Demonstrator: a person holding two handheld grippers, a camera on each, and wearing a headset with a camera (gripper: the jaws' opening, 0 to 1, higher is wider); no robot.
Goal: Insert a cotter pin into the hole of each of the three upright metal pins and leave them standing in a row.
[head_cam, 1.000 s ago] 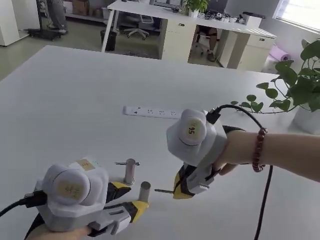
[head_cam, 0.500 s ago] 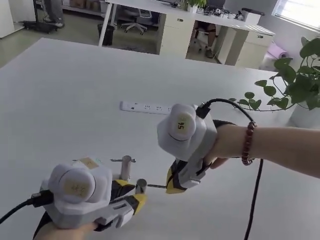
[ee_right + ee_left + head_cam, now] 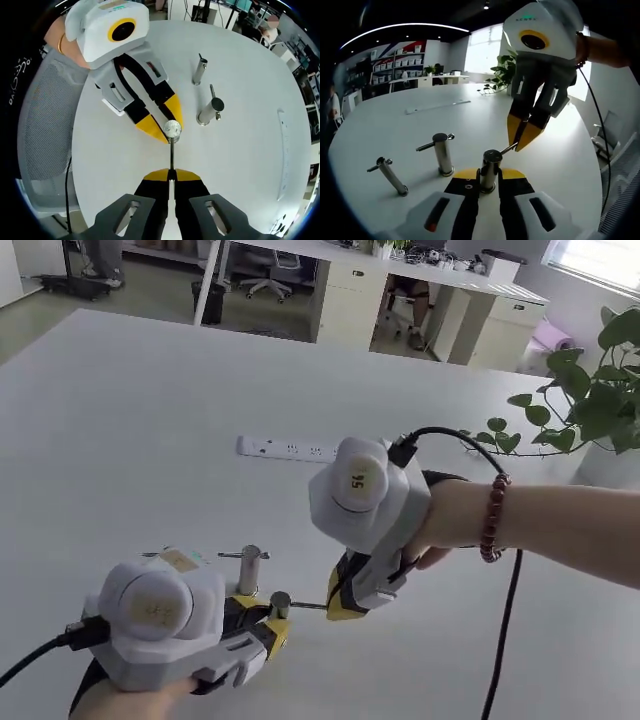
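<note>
Three upright metal pins stand in a row. The far pin [image 3: 390,175] and the middle pin [image 3: 442,154] each carry a cotter pin through the head. My left gripper [image 3: 489,175] is shut on the near pin [image 3: 490,167] low on its shaft. My right gripper [image 3: 171,173] is shut on a thin cotter pin [image 3: 171,157], held level with its tip at the near pin's head [image 3: 172,128]. In the head view the right gripper [image 3: 340,608] is just right of the near pin [image 3: 279,602], and the left gripper [image 3: 272,625] is beside it.
A white power strip [image 3: 290,449] lies farther back on the white table [image 3: 150,420]. A potted plant [image 3: 590,400] stands at the right edge. The right gripper's black cable [image 3: 505,620] trails across the table toward me.
My right gripper has moved left, bringing the cotter pin's tip from a gap away up to the near pin's head. The left gripper has stayed at that pin.
</note>
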